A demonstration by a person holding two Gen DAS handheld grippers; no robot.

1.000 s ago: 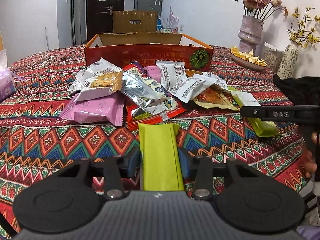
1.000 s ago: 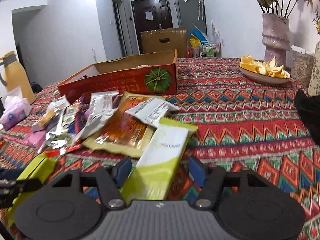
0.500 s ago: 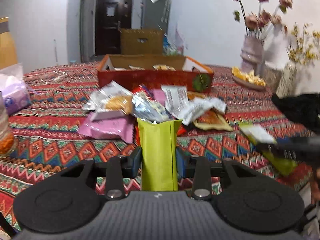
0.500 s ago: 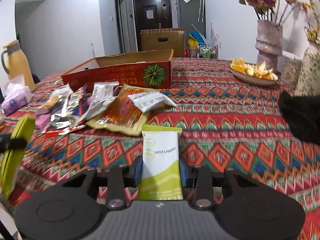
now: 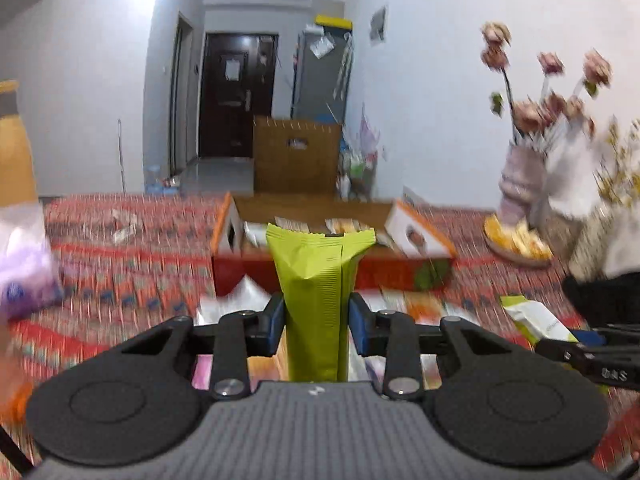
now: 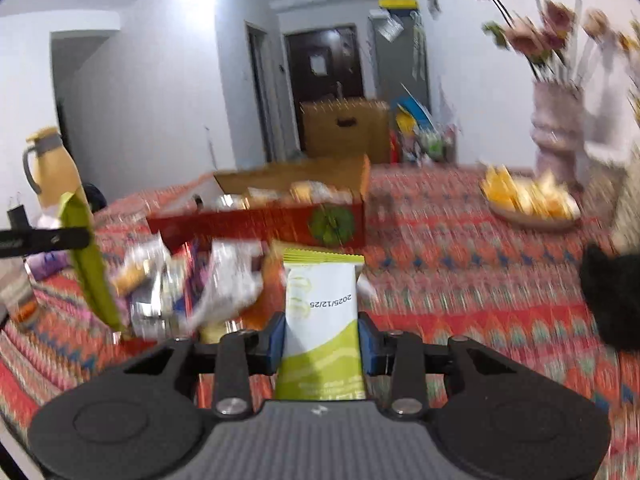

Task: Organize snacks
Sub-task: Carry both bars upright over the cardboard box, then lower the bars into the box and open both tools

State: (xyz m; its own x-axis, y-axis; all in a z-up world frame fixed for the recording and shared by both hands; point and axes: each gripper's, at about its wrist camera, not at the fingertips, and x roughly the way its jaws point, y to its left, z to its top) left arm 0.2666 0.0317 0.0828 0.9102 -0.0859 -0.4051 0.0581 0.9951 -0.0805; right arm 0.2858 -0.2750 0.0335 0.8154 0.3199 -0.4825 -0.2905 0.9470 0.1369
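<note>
A: Left gripper [image 5: 316, 322] pinched tight on a plain green crinkly snack packet [image 5: 318, 292], held up high, standing straight. Same for the right gripper [image 6: 323, 338]: squeezed on a white and green snack packet with a date printed on it [image 6: 320, 320].

B: Both off the table, then. Where to?

A: Probably into the red cardboard box with the green pumpkin picture [image 5: 392, 270], just past the left packet. Already some snacks inside.

B: Anything to worry about?

A: Slippery wrappers. Only the bottom ends held. Could slide out with a fast swing. Everything blurry, so likely moving quick.

B: And the messy pile of shiny snack bags [image 6: 188, 280] under there?

A: Could get knocked if carried too low. Also the two packets near each other, so a bump possible. Could also miss the box and land on the red zigzag tablecloth [image 6: 460, 280].
</note>
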